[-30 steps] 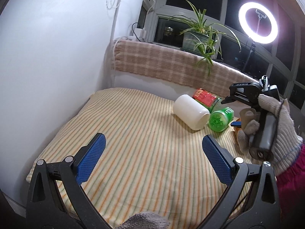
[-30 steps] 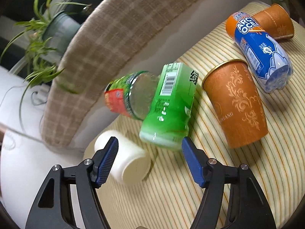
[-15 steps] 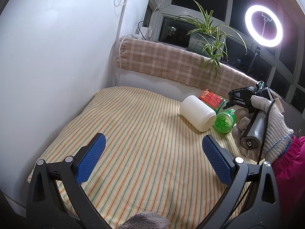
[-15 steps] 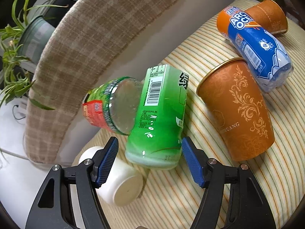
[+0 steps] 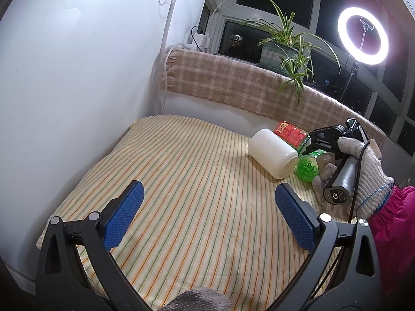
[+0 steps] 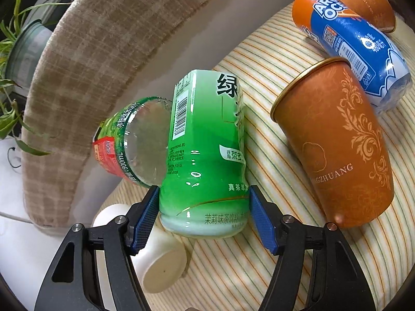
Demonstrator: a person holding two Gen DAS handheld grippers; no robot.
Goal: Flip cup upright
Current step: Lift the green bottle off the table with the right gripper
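Note:
A green tea bottle [image 6: 205, 160] lies on its side on the striped cloth. My right gripper [image 6: 203, 217] straddles its bottom end, open, with both blue pads beside the bottle walls. An orange paper cup [image 6: 337, 142] lies on its side just right of the bottle. A white cup [image 6: 155, 254] lies on its side under the left finger; it also shows in the left wrist view [image 5: 272, 153]. My left gripper [image 5: 207, 217] is open and empty, low over the cloth, well short of the white cup.
A red-labelled clear bottle [image 6: 129, 140] lies behind the green one. A blue and orange bottle [image 6: 355, 44] and a second orange cup [image 6: 368, 5] lie at the far right. A plaid-covered ledge [image 5: 233, 85] with a plant [image 5: 288, 46] backs the table; a white wall stands left.
My right gripper has moved forward so its pads now flank the green bottle's bottom end. The left gripper has drawn back a little and stays open.

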